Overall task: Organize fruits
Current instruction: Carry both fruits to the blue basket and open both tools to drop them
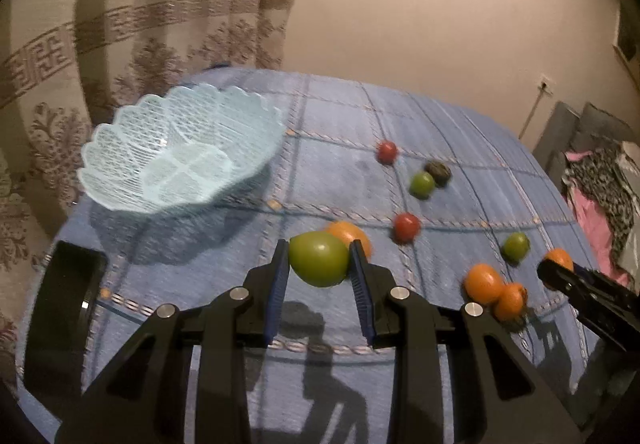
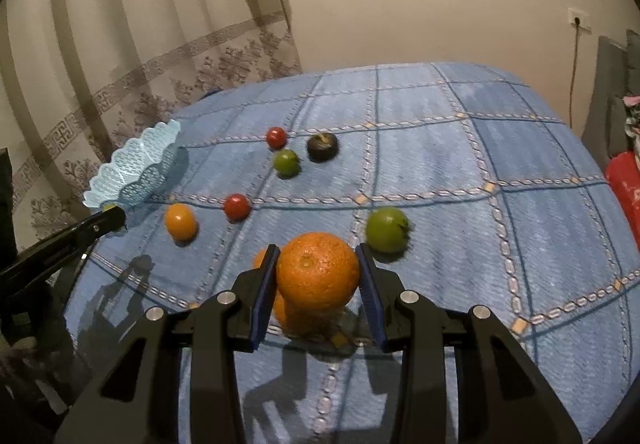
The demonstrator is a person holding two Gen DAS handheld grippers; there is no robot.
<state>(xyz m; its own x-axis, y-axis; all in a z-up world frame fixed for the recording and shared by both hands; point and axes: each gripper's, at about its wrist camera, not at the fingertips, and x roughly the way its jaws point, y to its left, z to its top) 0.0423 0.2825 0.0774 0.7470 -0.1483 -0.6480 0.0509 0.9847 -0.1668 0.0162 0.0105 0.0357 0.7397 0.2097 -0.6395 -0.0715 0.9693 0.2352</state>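
Observation:
My left gripper (image 1: 320, 262) is shut on a green fruit (image 1: 318, 264), both blue pads against its sides, to the right of and nearer than the light blue lattice basket (image 1: 180, 147). My right gripper (image 2: 318, 264) is shut on a large orange (image 2: 318, 276), held just above two other oranges (image 2: 286, 310). Loose on the blue cloth (image 2: 440, 171) lie an orange (image 2: 181, 222), two red fruits (image 2: 237, 207), two green fruits (image 2: 387, 230) and a dark fruit (image 2: 322, 146). The basket (image 2: 132, 171) looks empty. The left gripper (image 2: 102, 222) shows at the left edge, close under the basket's rim.
A black object (image 1: 64, 316) stands at the cloth's left edge. A patterned curtain (image 1: 120, 43) and a plain wall lie behind the table. A grey sofa with clothes (image 1: 600, 179) is off to the right. The cloth's right half (image 2: 520, 147) holds no fruit.

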